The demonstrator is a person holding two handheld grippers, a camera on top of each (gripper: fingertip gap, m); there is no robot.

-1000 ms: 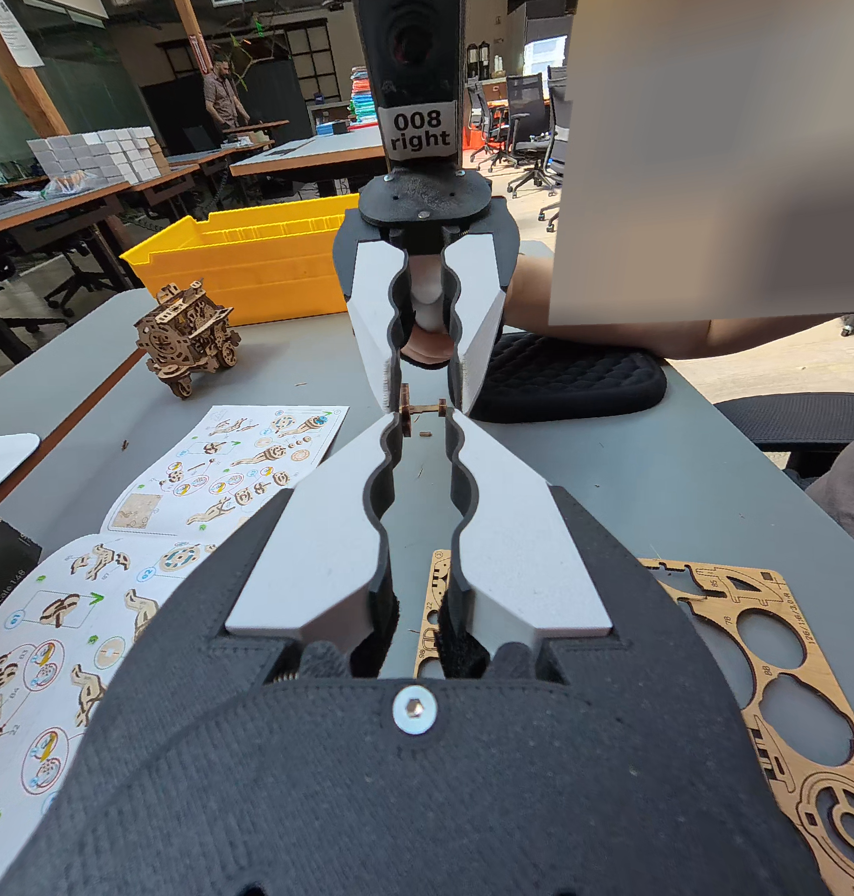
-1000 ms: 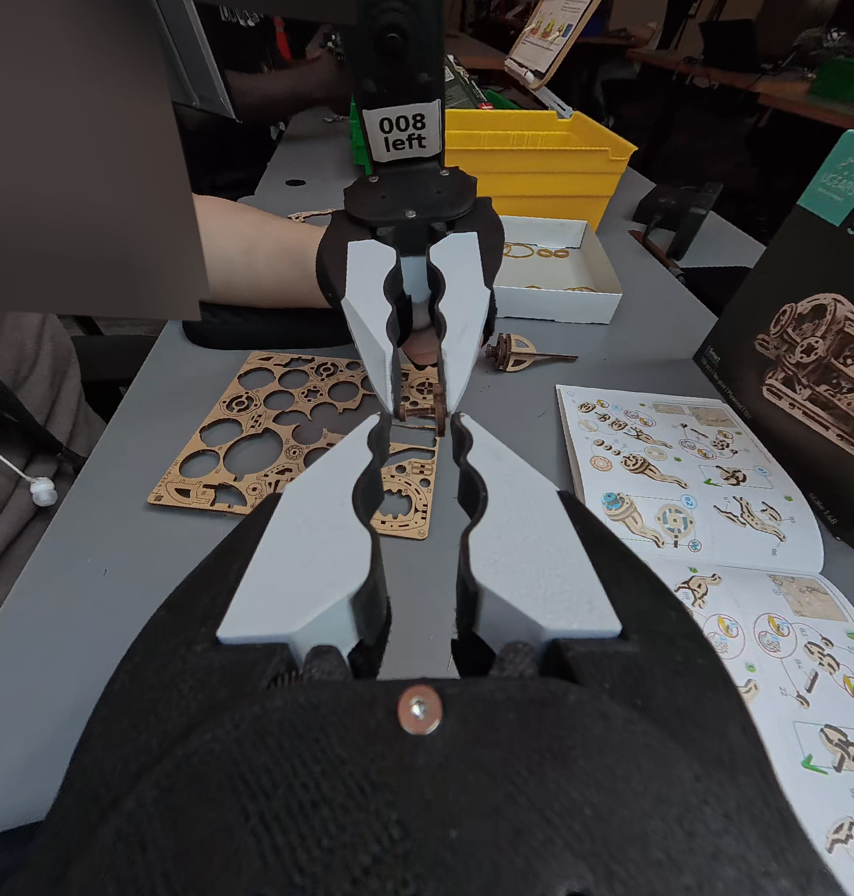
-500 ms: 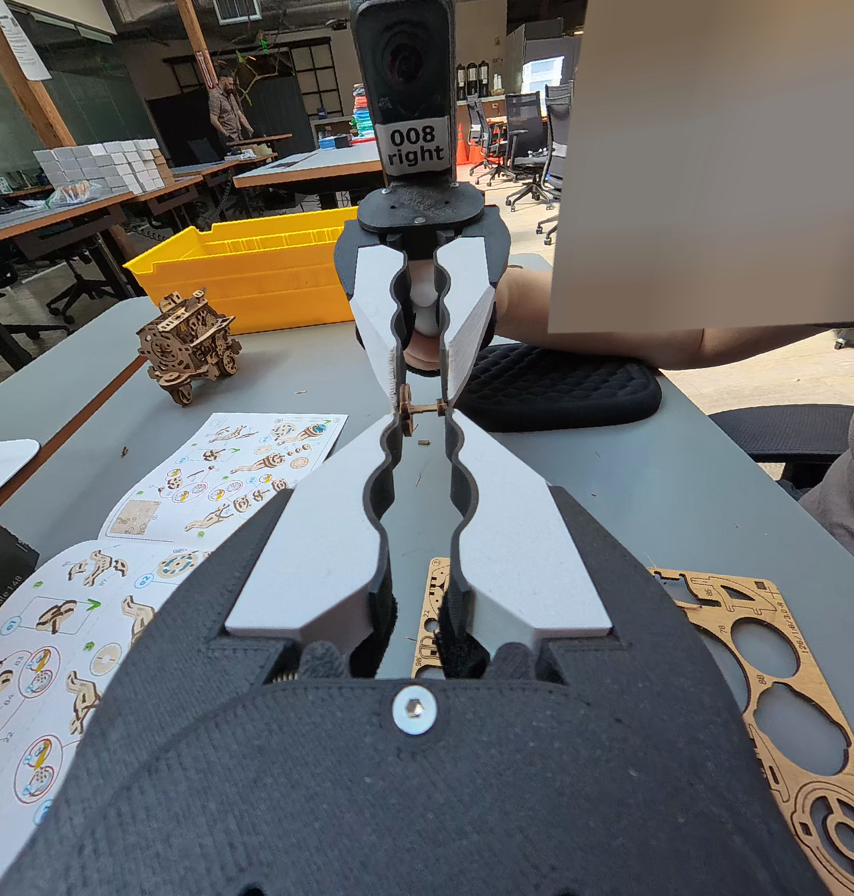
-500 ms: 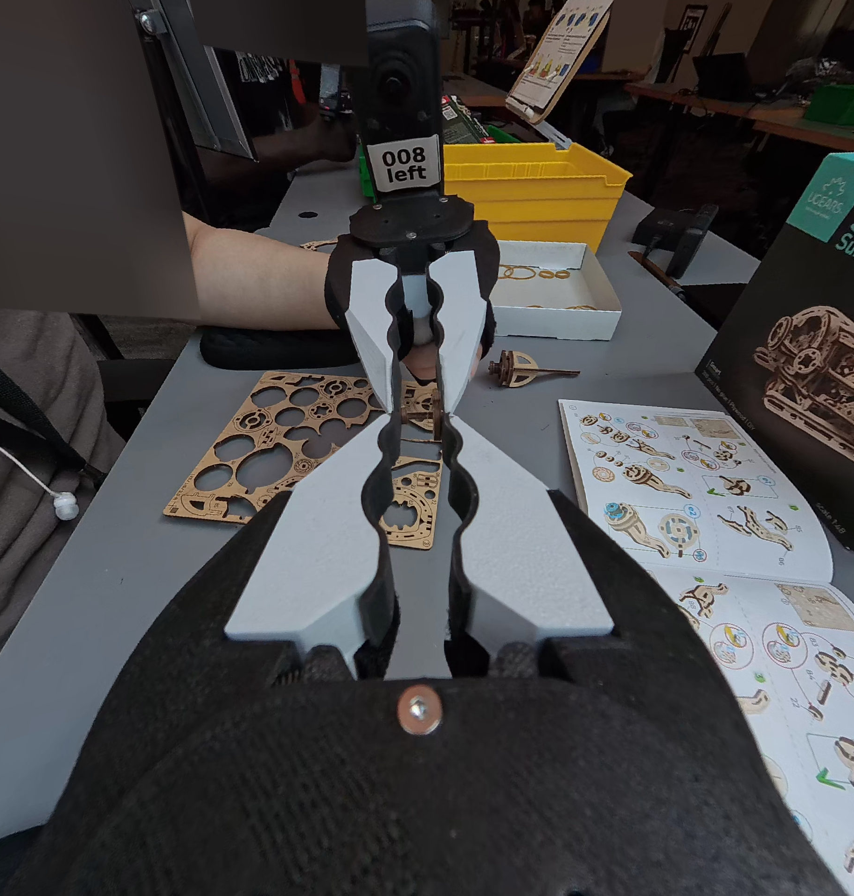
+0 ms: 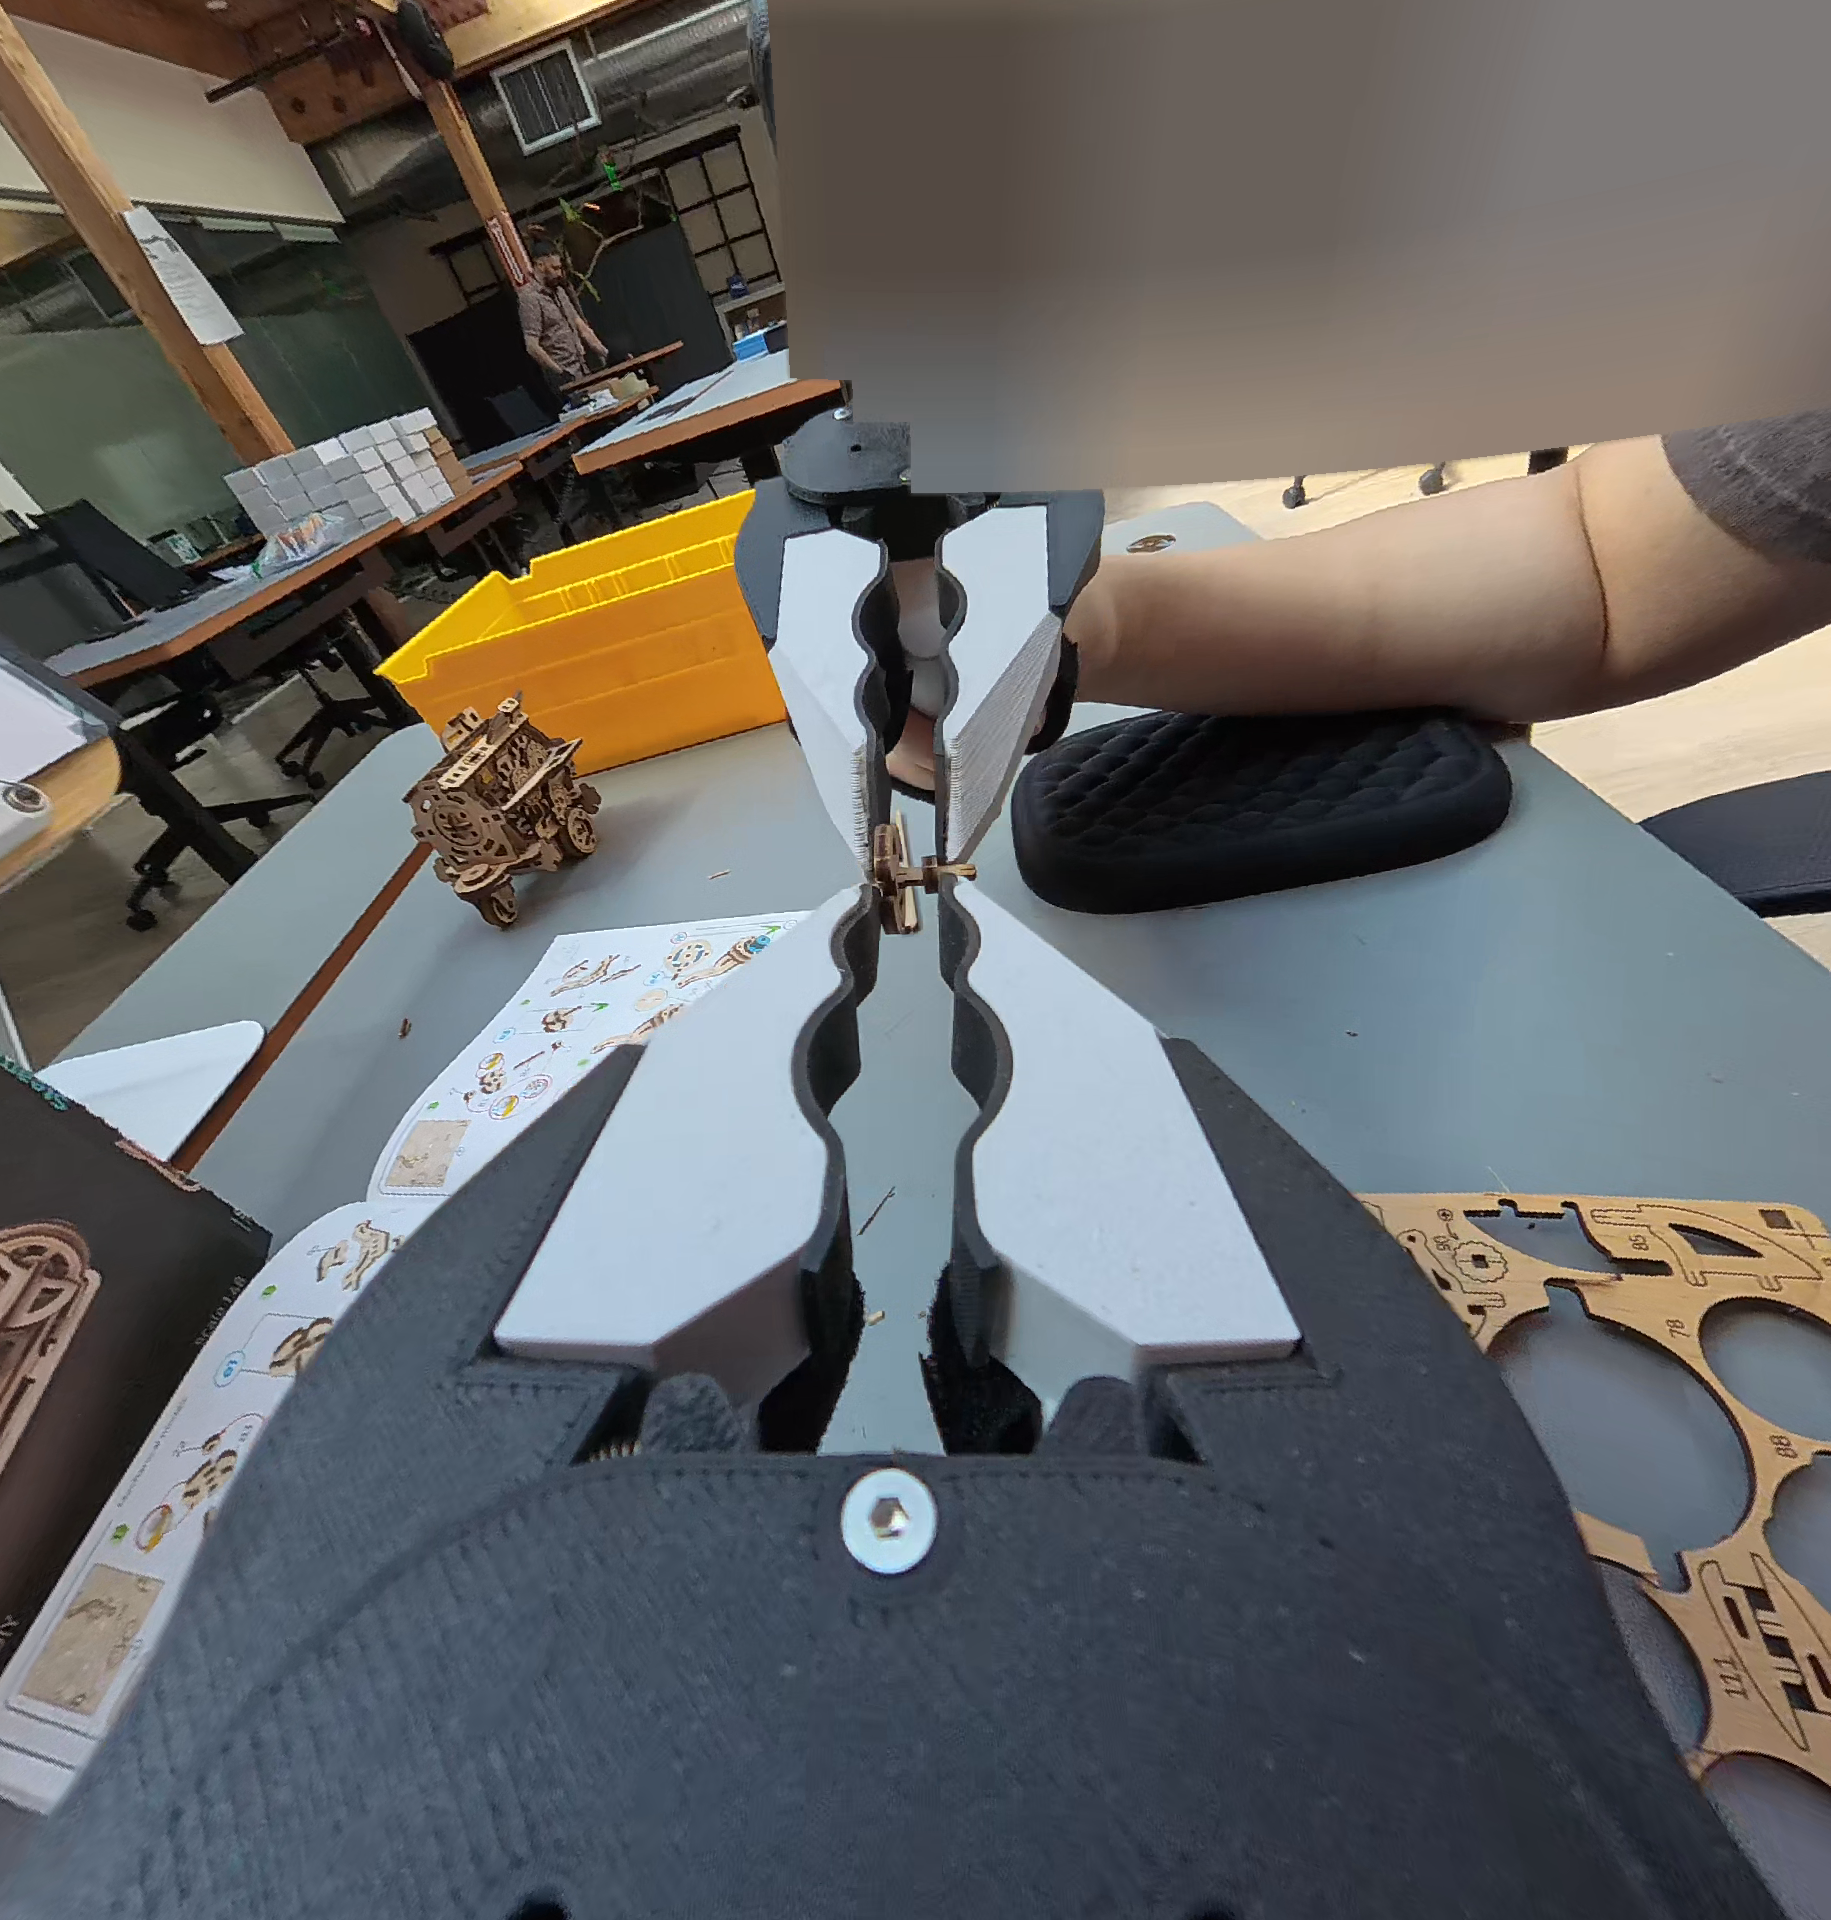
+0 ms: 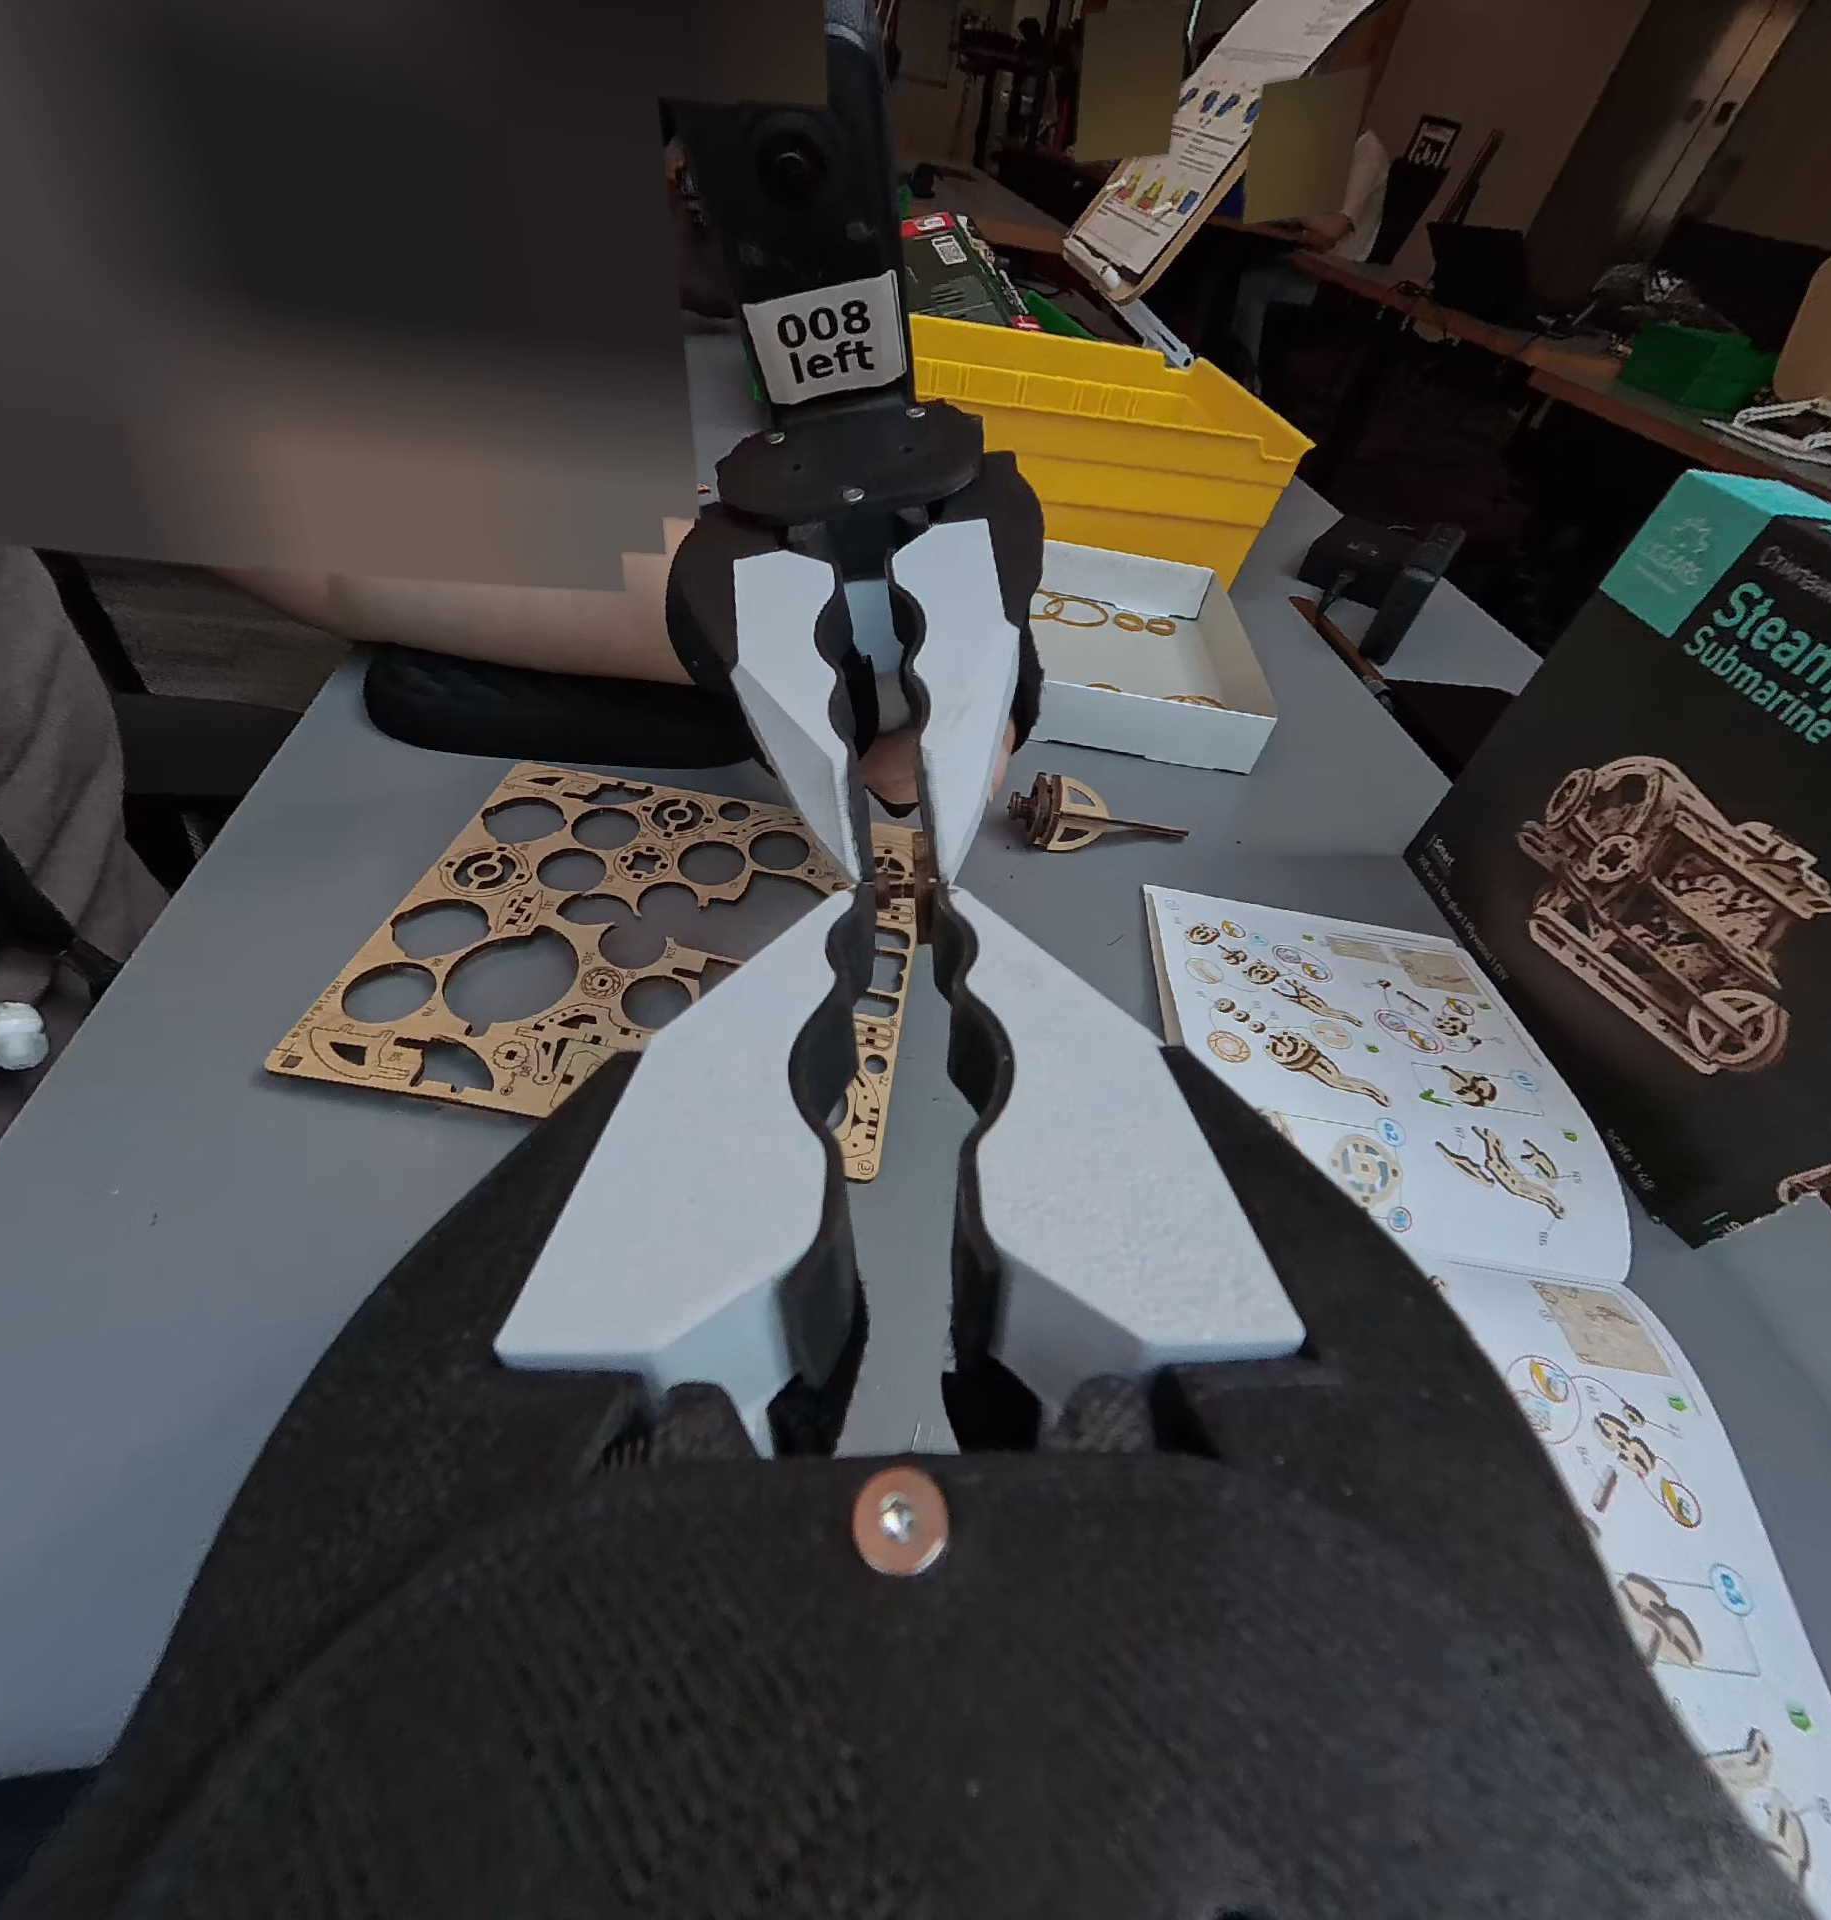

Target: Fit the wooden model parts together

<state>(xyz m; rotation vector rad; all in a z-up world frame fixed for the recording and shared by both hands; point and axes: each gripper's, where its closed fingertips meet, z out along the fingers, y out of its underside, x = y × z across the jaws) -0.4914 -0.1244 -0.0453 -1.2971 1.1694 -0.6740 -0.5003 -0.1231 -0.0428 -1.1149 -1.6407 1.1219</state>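
Observation:
A small wooden wheel-and-pin piece (image 5: pixel 898 879) hangs above the grey table (image 5: pixel 1410 1039), pinched between two sets of fingertips that meet tip to tip. My left gripper (image 5: pixel 906 906) reaches up from below in the left wrist view, nearly shut on the piece. My right gripper (image 5: pixel 906 847) comes from the opposite side, its fingers narrowed onto the same piece. In the right wrist view the piece (image 6: pixel 919 868) sits between my right gripper (image 6: pixel 903 906) and the left gripper (image 6: pixel 903 868). How the parts join is hidden by the fingertips.
A punched wooden parts sheet (image 6: pixel 537 966) lies under the grippers. Instruction pages (image 6: pixel 1358 1039), a dark kit box (image 6: pixel 1669 883), a white tray with rings (image 6: pixel 1150 665), a loose wooden sub-assembly (image 6: pixel 1072 816), a yellow bin (image 5: pixel 599 644), a finished wooden model (image 5: pixel 500 810) and a black wrist pad (image 5: pixel 1254 800) surround them. Only a small space, under 4 cm, lies between the two pairs of fingers. From either gripper's tips it is about 20 cm to the loose wooden sub-assembly (image 6: pixel 1072 816).
The right gripper's fingers have narrowed from open onto the small piece. Both grippers have drawn together tip to tip and tilted up, away from the table.

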